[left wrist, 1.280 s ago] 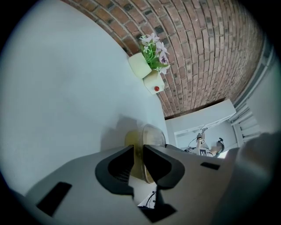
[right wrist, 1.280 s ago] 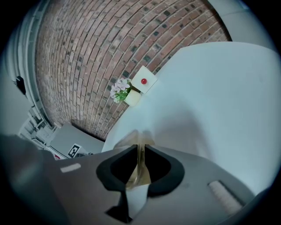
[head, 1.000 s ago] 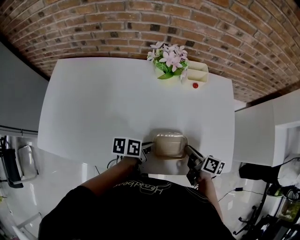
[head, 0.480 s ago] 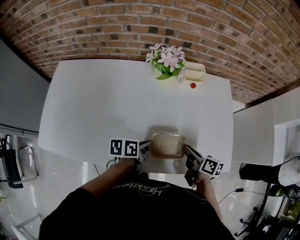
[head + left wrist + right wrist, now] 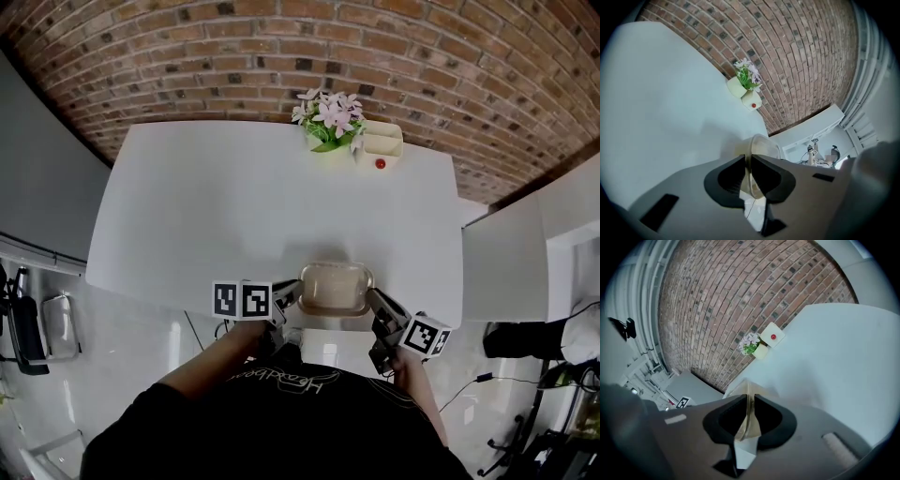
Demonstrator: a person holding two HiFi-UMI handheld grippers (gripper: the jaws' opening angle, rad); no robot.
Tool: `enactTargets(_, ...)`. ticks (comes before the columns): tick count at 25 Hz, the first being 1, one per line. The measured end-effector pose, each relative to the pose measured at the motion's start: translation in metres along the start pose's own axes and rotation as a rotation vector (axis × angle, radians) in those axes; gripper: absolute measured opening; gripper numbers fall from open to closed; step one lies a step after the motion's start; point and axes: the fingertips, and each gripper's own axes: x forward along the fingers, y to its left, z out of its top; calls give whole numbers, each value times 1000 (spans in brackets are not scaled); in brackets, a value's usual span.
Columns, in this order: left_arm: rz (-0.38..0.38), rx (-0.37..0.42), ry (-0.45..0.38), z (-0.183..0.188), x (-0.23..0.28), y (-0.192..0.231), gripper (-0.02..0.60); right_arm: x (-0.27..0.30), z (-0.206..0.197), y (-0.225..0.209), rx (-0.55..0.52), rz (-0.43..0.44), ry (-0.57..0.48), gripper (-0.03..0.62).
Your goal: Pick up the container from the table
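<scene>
The left claw and right claw are each closed tight on opposite rims of the container, which is at the middle of the desk's near edge. The grasp looks done and the lift remains. Whether its base is clear of the desk is hard to tell.

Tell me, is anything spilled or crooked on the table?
Nothing stands out. The left gripper and right gripper each have jaws shut on the container, nothing is spilled, and the flowers stand upright by the wall.
</scene>
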Motion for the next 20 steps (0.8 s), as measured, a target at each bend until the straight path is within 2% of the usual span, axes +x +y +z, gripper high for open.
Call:
enactTargets(8, -28, 24, -77, -25, -38, -23, 48, -35, -16, 41, -42, 48, -48, 55)
enactTargets(15, -30, 104, -136, -53, -73, -45, 48, -69, -38, 72, -112, 79, -64, 55)
enactTargets(20, -50, 128, -174, -75, -98, -59, 48, -95, -56, 94, -129, 106, -86, 55)
